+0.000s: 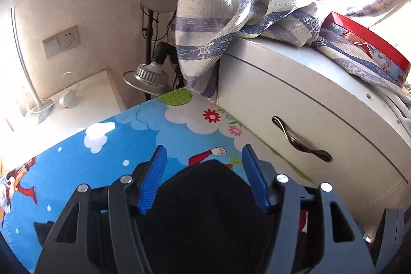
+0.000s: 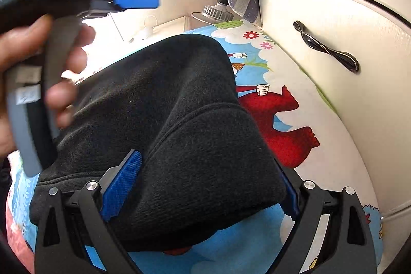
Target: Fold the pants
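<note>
Black pants (image 2: 164, 104): near end runs under the right gripper (image 2: 205, 186) and out of frame; right blue pad mostly covered by cloth. Left gripper (image 2: 136, 1) motion-blurred above-left, fingertip gap unreadable there. Left wrist view: pants (image 1: 210, 209) cut off behind the fingers.

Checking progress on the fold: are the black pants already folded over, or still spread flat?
Folded over, at least partly: the black pants lie in a doubled bundle with a rounded fold edge on the cartoon mat. How many folds, cannot tell.
</note>
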The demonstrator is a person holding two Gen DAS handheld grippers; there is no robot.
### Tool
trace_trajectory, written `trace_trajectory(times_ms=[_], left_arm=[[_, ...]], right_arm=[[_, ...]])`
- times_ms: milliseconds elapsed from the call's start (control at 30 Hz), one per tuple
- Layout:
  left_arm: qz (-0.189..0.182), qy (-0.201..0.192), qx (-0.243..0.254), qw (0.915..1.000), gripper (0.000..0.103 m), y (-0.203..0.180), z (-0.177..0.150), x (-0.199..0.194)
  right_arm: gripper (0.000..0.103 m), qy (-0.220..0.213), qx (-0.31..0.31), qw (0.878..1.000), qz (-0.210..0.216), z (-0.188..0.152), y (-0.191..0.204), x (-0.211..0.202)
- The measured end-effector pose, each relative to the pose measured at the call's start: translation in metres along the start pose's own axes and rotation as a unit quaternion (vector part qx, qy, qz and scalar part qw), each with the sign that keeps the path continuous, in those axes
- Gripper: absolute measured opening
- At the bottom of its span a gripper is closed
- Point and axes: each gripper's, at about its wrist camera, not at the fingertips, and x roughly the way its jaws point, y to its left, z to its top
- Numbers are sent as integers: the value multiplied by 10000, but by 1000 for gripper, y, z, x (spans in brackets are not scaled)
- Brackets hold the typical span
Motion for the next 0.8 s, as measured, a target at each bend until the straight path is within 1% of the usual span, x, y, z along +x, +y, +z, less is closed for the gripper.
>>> trace_trajectory(times_ms=[33, 67, 133, 200, 267, 300, 333, 400, 500, 533, 633, 733, 800], left_arm=[[211, -44, -104, 9997, 61, 4, -10, -16], [347, -32, -231, 9991, 60, 9, -21, -29], [540, 66, -474, 9974, 60, 18, -47, -50], [908, 141, -583, 9941, 50, 25, -76, -68], [1040, 287, -813, 9908, 46, 32, -104, -81], [1042, 352, -955, 9893, 42, 35, -118, -88], [1023, 403, -1090, 9879, 42, 36, -130, -94], [985, 491, -1303, 9853, 42, 41, -150, -103], [864, 728, -1388, 9838, 44, 45, -177, -106], [845, 696, -1470, 9831, 44, 46, -182, -108], [895, 631, -1524, 9822, 45, 44, -191, -114], [855, 619, -1629, 9810, 45, 46, -192, -118], [843, 654, -1637, 9807, 47, 46, -192, -120]], right_arm=[[86, -1, 3, 10000, -10, 0, 0, 0], [86, -1, 1, 10000, -23, 0, 0, 0], [86, -9, -34, 10000, -59, 0, 2, 0], [87, -3, -65, 9999, -94, 2, 3, 2], [88, -14, -89, 9998, -150, 2, 5, 0], [91, -23, -107, 9998, -184, 2, 6, -1], [95, -37, -120, 9997, -226, 2, 8, -3], [95, -56, -140, 9995, -291, 2, 10, -6], [95, -1, -152, 9990, -429, 7, 14, -10], [96, 16, -164, 9986, -499, 9, 17, -14], [99, -138, -382, 9959, -814, 14, 34, -31], [99, -486, -667, 9942, -685, 19, 50, -49], [99, -377, -656, 9949, -672, 23, 57, -49]])
